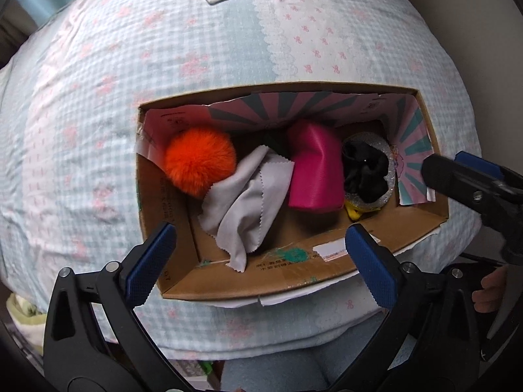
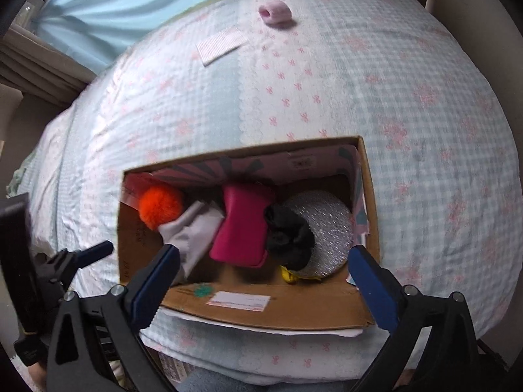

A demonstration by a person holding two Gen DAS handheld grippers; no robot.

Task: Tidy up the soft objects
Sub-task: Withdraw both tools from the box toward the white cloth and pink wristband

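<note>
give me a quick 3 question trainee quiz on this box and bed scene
1. True or false: the left claw is shut on the grey cloth.
2. What lies between the cloth and the black fabric in the box? A) pink pouch B) orange pom-pom C) yellow item
3. Name two things left on the bed outside the box.

Key: 1 false, both claws are open and empty. 2 A, pink pouch. 3 pink roll and white pad.

Both wrist fisheyes look steeply down from close above the open brown cardboard box (image 1: 327, 261) on the blue-checked quilted bed (image 1: 98, 98); the left looks almost straight down, the right more slanted. Both share the box's inside and the bed beyond.
</note>
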